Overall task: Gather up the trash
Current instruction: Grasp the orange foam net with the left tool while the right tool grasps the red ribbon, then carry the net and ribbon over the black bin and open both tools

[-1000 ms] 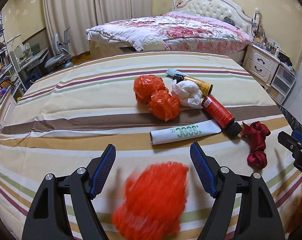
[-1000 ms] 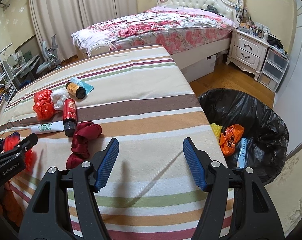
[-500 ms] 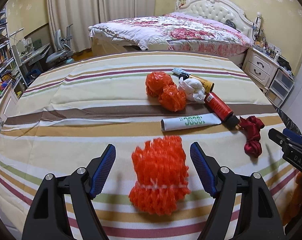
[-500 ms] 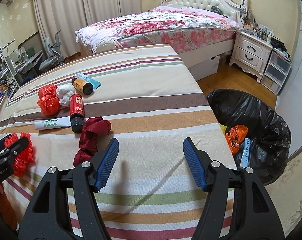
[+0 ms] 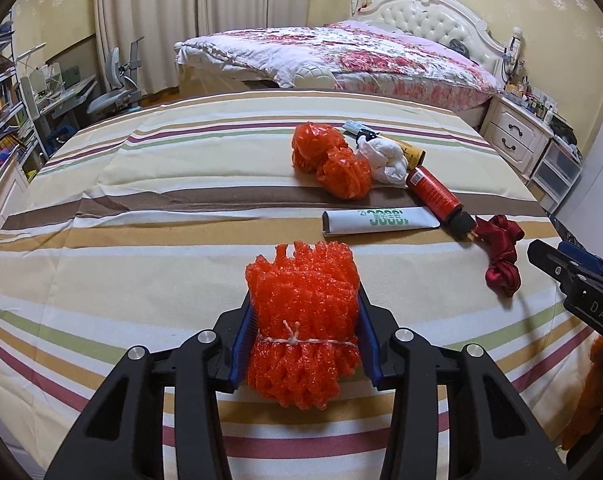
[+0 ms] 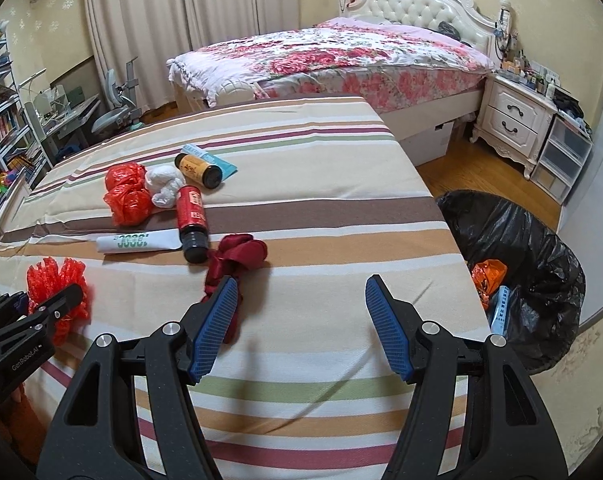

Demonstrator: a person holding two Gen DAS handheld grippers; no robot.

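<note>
Left gripper (image 5: 303, 334) clamped on the orange mesh bundle (image 5: 303, 320), blue fingers (image 5: 243, 346) squeezing it from both sides right around the white string tie. Bundle sitting close to the near edge of the striped table (image 5: 141, 240), looks about level with the cloth, hard to say if it's lifted off yet. Right gripper (image 6: 301, 320) spread wide with nothing in it, hovering over the near right part of the table, just next to the dark red ribbon (image 6: 237, 256).

Trash bag (image 6: 541, 240) on the floor off the right edge of the table, black, open mouth, already some orange and blue bits inside.

Probably the grab-and-carry step for this one. Tips for doing it clean:
- Squashy mesh, so a firm squeeze needed or it slides out mid-swing. Grip near the string looks decent.
- Straight up first, then across to the right edge, high enough to clear the ribbon and the empty right gripper parked in that path.
- No letting go until well over the bag opening, not the rim, since light stuff like this bounces.

Plenty left after that: two orange plastic wads (image 5: 329, 158), white wad (image 5: 385, 160), red bottle (image 5: 435, 196), yellow bottle (image 6: 197, 170), white tube (image 5: 381, 222), all bunched toward the middle-right of the table.
</note>
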